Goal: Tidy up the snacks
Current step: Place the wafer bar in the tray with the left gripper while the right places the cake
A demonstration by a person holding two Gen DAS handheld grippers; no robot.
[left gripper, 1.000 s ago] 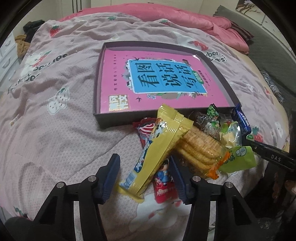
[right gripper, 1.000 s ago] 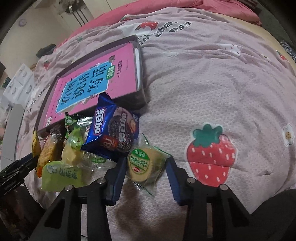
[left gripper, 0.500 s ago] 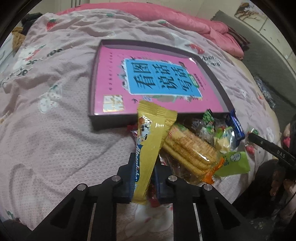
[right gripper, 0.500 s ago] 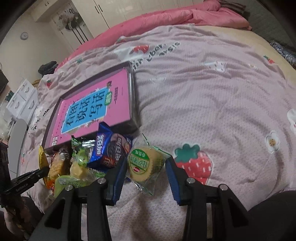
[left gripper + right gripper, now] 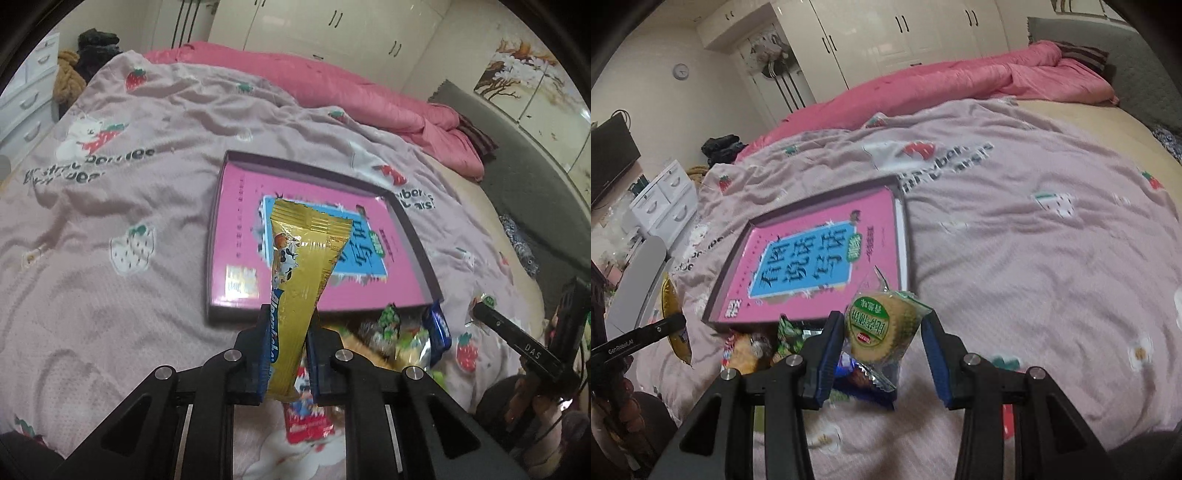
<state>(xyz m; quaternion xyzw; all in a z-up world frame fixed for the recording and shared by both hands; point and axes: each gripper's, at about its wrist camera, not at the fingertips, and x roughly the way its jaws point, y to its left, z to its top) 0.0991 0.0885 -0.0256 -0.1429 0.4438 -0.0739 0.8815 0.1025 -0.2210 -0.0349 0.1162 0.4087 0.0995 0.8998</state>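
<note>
1. On the bed, over a lilac strawberry-print blanket point(image 5: 110, 206), lies a shallow purple tray point(image 5: 413, 236) with a pink book point(image 5: 240, 236) inside it.
2. The left tongs point(image 5: 286, 347) are clenched on a long yellow snack packet point(image 5: 299, 280), which stands up between the blue pads and reaches in front of the book's blue title panel.
3. The right tongs point(image 5: 881, 347) grip a round cake in a clear wrapper with a green label point(image 5: 882, 325); both pads press on its wrapper, and it is lifted clear of the pile.
4. The remaining snacks sit in a heap on the blanket just beside the tray's near edge: a blue biscuit pack point(image 5: 437, 328), green-wrapped sweets point(image 5: 388, 317) and a red packet point(image 5: 310, 424) under the left tongs.
5. Behind the blanket a pink quilt point(image 5: 960, 81) is bunched along the far side of the bed, with white wardrobes point(image 5: 905, 33) beyond it.
</note>
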